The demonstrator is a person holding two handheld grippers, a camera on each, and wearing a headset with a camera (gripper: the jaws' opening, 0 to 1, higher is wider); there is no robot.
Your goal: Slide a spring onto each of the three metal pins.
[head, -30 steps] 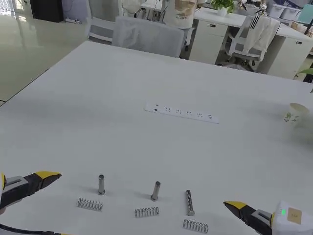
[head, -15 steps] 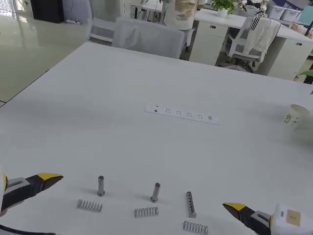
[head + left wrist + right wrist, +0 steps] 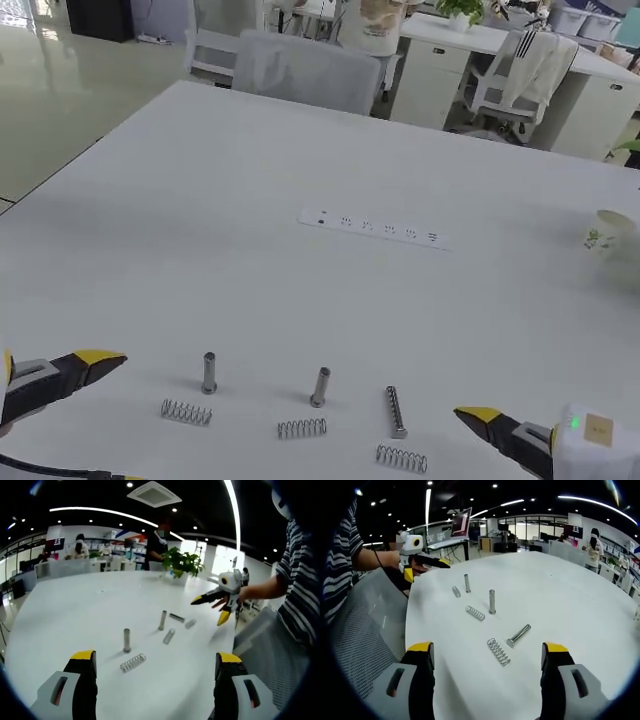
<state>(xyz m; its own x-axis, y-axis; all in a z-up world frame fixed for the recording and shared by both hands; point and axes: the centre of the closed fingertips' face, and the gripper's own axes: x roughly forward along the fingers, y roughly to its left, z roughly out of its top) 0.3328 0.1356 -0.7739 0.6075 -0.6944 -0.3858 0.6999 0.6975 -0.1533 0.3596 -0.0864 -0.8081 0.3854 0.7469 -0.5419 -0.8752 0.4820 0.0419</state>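
Note:
Two metal pins stand upright on the white table, the left pin [image 3: 209,372] and the middle pin [image 3: 319,386]. A third pin [image 3: 394,412] lies flat to their right. In front of each pin lies a loose spring: left [image 3: 186,412], middle [image 3: 302,428], right [image 3: 401,459]. My left gripper [image 3: 156,656] is open and holds nothing, left of the row; its yellow fingertip [image 3: 100,358] shows in the head view. My right gripper [image 3: 487,648] is open and holds nothing, with the lying pin [image 3: 518,635] and its spring [image 3: 498,652] just ahead.
A white power strip [image 3: 372,229] lies mid-table. A paper cup [image 3: 608,236] stands at the far right. Chairs [image 3: 300,72] and desks stand beyond the table's far edge. Bare table surface [image 3: 250,290] stretches behind the pins.
The head camera has shifted slightly. Both grippers stay open in about the same places, and the pins and springs have not moved.

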